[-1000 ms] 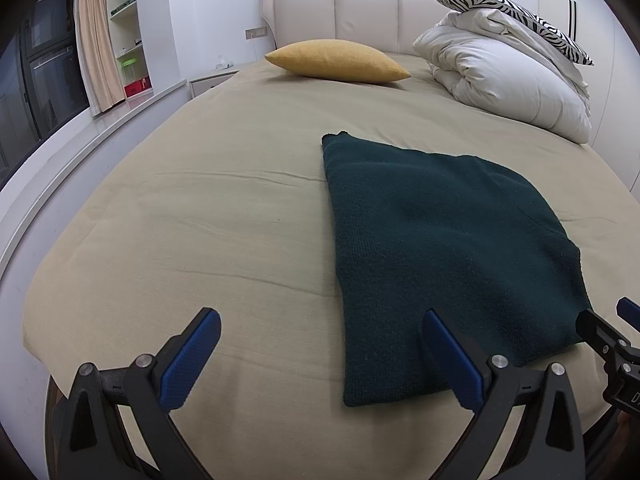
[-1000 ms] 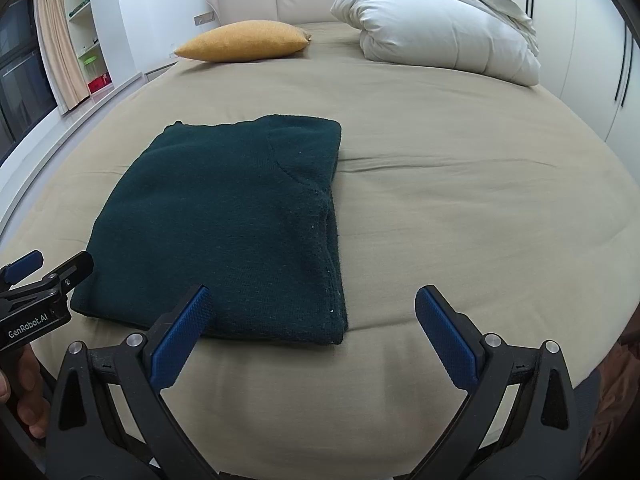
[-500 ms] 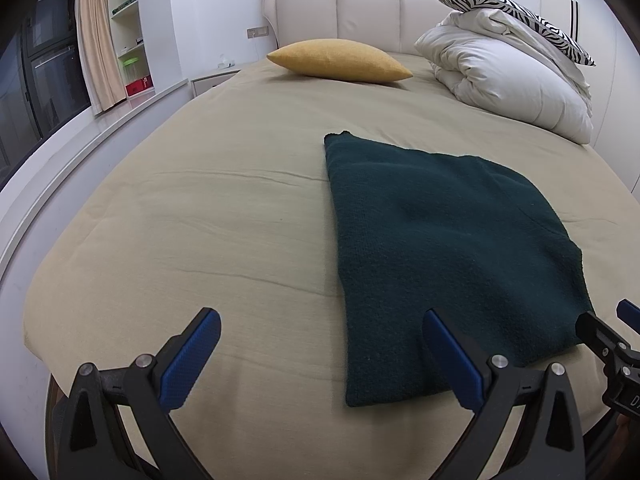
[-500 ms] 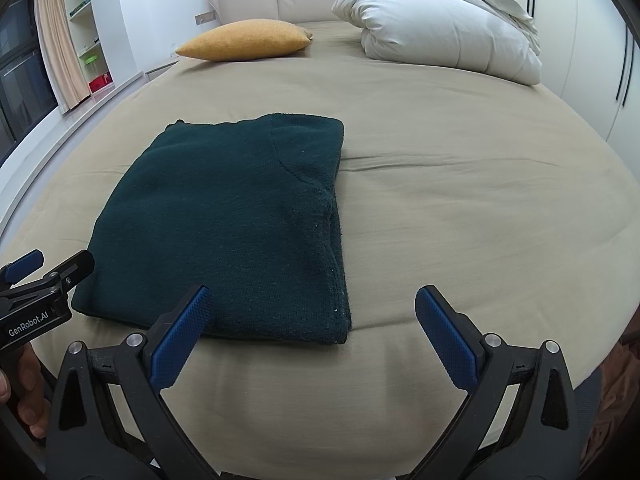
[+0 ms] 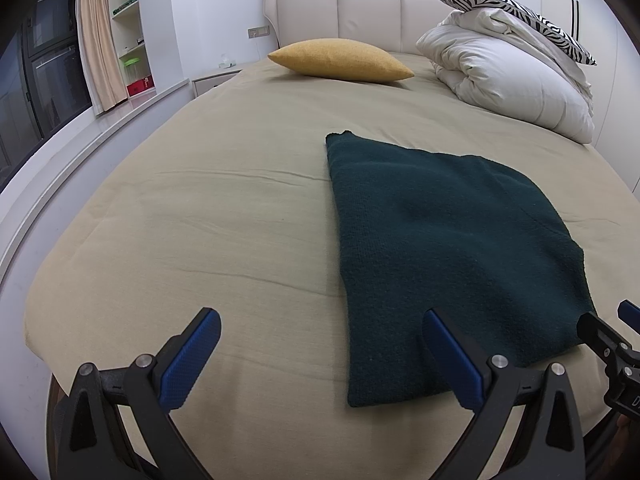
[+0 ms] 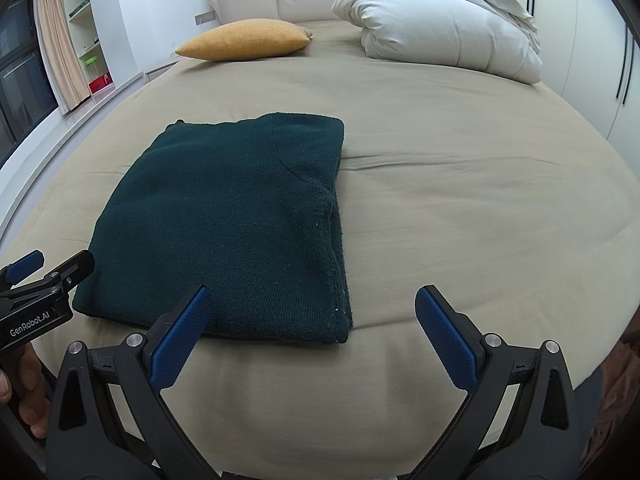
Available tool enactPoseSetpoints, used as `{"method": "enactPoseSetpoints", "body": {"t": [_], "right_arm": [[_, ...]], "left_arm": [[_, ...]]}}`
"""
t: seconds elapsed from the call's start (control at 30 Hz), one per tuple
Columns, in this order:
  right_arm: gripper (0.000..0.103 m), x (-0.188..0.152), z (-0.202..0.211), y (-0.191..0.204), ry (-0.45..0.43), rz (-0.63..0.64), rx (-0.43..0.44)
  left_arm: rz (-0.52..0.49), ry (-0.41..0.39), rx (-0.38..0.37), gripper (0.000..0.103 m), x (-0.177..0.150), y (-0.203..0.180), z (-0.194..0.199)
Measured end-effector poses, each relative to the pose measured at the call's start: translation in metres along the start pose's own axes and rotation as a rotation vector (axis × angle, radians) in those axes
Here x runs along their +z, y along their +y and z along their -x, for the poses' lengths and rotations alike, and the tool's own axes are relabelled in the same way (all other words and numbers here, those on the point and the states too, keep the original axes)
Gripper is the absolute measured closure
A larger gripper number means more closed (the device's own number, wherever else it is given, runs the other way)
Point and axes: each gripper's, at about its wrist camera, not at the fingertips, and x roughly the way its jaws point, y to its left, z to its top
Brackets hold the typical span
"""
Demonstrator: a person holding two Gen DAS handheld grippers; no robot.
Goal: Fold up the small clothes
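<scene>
A dark green knitted garment point(image 5: 444, 248) point(image 6: 236, 224) lies folded into a flat rectangle on the beige bed point(image 5: 208, 216) point(image 6: 472, 216). My left gripper point(image 5: 320, 356) hovers open at the bed's near edge, its right fingertip in front of the garment's near left corner. My right gripper point(image 6: 312, 332) is open too, low over the garment's near right corner, holding nothing. Each gripper shows at the edge of the other's view, with a hand point(image 6: 24, 396) on the left one.
A yellow cushion point(image 5: 340, 60) point(image 6: 248, 40) lies by the padded headboard point(image 5: 360, 8). A folded white duvet point(image 5: 516, 80) point(image 6: 444, 28) with a zebra-print pillow point(image 5: 520, 12) fills the far right. Shelves and a curtain point(image 5: 100, 36) stand to the left past a white ledge.
Both views have shifted very slightly; the garment and both grippers stay as they were, jaws open throughout.
</scene>
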Motion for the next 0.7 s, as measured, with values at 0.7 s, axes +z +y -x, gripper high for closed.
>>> {"method": "enactPoseSetpoints", "body": {"t": [0.7], "right_arm": [[0.0,0.0,0.0002,-0.0002,0.0,-0.001,0.001]], "left_arm": [[0.0,0.0,0.001,0.0,0.0002,0.0011,-0.0008]]}}
